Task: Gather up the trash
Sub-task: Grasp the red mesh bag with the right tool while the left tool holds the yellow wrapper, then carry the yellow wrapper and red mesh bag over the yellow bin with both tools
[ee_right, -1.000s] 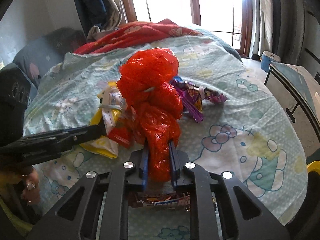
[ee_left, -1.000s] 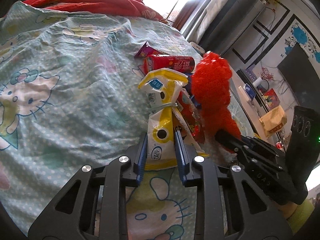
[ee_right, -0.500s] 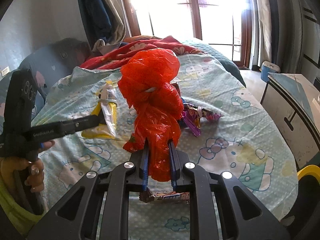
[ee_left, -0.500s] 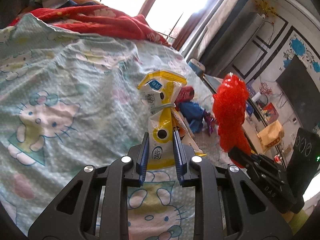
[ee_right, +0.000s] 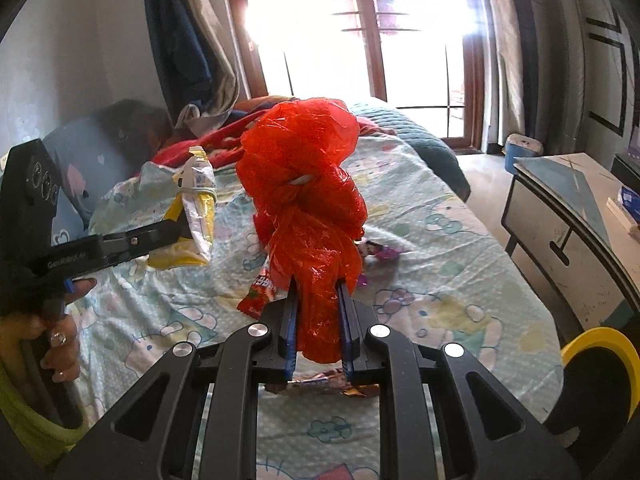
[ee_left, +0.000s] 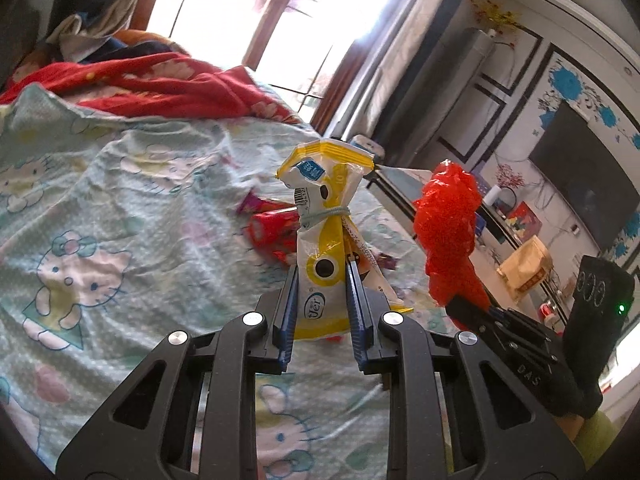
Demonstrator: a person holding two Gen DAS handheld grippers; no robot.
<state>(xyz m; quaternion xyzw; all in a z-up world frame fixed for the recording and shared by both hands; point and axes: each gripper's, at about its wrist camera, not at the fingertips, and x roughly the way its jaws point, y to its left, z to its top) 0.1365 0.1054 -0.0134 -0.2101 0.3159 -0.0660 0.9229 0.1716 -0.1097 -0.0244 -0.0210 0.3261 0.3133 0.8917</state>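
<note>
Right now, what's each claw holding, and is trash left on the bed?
Left gripper shut on yellow packet. Right gripper shut on red plastic bag. Red wrapper on bed.

Red, yellow and pale cartoon-cat green

The bed sheet (ee_left: 120, 208) is pale mint green with fine white dots and a print of white cartoon cats with pink bows; a red quilt (ee_left: 152, 88) with pale flowers lies at its far edge. The snack pouch (ee_left: 324, 248) is yellow and white with a blue label and a black dot, the plastic bag (ee_right: 308, 208) bright translucent red. Black tongs (ee_left: 322, 300) carry blue pads (ee_left: 289, 312). Loose wrappers (ee_left: 272, 232) are red and purple
</note>
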